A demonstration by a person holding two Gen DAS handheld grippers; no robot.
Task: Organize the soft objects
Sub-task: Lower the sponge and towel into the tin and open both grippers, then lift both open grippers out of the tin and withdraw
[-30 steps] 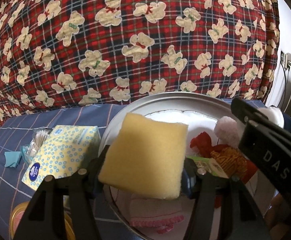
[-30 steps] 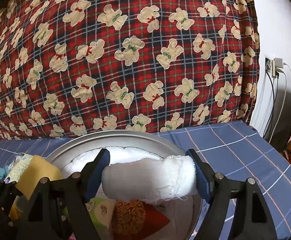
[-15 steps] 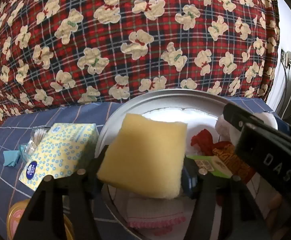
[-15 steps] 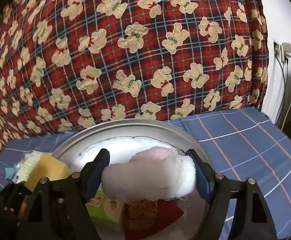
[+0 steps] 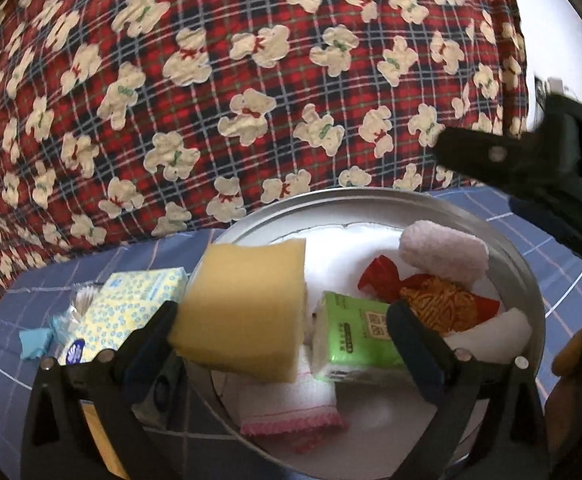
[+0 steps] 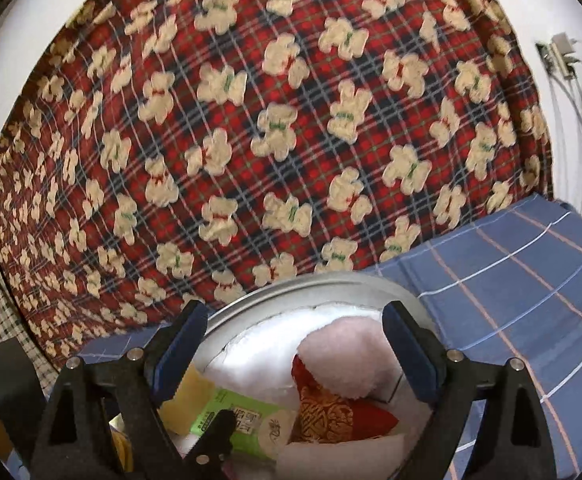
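1. The left gripper [image 5: 279, 332] had its jaws opening, spread wide; the yellow sponge [image 5: 243, 312] sat between them, touching the left pad while the right pad stood clear of it.
2. The sponge hung over the 9 o'clock rim of the round metal basin [image 5: 531, 292], above a white towel with pink trim [image 5: 291, 404].
3. Inside the basin lay a green tissue pack [image 5: 355, 336] near the centre, a red and gold pouch [image 5: 431, 296] at about 3 o'clock of it, and a pale pink fluffy roll [image 5: 443, 254] toward 1 o'clock.
4. The right gripper [image 6: 291, 348] also had its jaws opening, with nothing pressed between the pads; in the right wrist view the pink roll [image 6: 343, 364] rested in the basin [image 6: 291, 288] below and between them, lying on the pouch [image 6: 331, 412].
5. Outside the basin, at 9 o'clock, a yellow dotted tissue pack [image 5: 131, 312] lay on the blue checked bed sheet [image 6: 531, 280].
6. A red plaid blanket with teddy bears [image 5: 251, 100] rose behind the basin at 12 o'clock.
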